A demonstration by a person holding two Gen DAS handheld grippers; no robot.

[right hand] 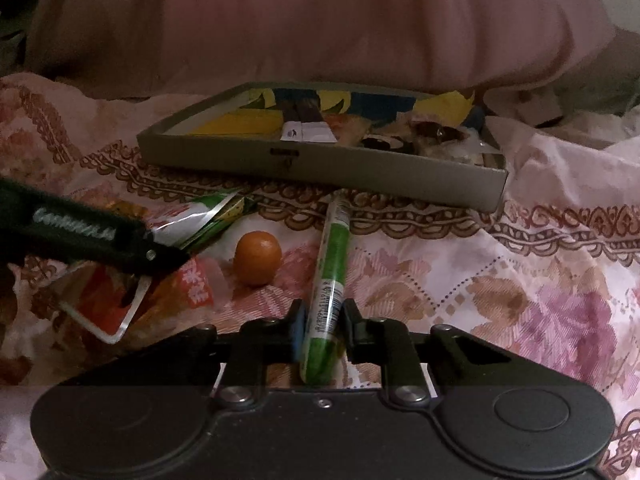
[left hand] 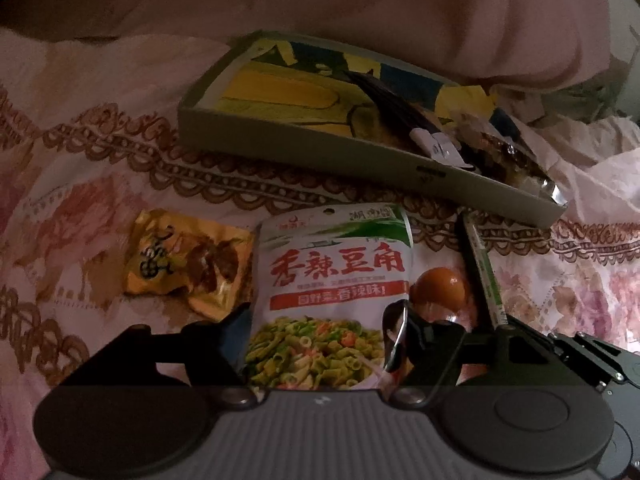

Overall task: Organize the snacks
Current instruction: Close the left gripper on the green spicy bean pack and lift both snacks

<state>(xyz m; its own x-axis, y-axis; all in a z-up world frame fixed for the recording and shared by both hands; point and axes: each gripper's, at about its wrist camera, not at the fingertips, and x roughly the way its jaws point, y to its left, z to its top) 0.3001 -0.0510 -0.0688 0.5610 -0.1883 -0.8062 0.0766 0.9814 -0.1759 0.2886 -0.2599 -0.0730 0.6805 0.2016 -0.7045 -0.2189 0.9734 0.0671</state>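
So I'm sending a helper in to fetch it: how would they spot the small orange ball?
Find the flat grey box on the floral bedspread. In front of it, the orange ball sits between the white bean pouch and the green stick pack: the only round, unwrapped-looking item.

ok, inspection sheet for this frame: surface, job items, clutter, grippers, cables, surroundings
Surface: floral bedspread, wrinkled.
Job's things: white bean-snack pouch; green stick snack; gold packet; orange ball-shaped item; shallow grey box, already holding some snacks.
Clutter: crumpled wrappers at the box's far right corner.
Grippers: left gripper jaws around the pouch's lower end; right gripper shut on the green stick.
Cables: nothing seen.
Surroundings: pink pillow behind the box.
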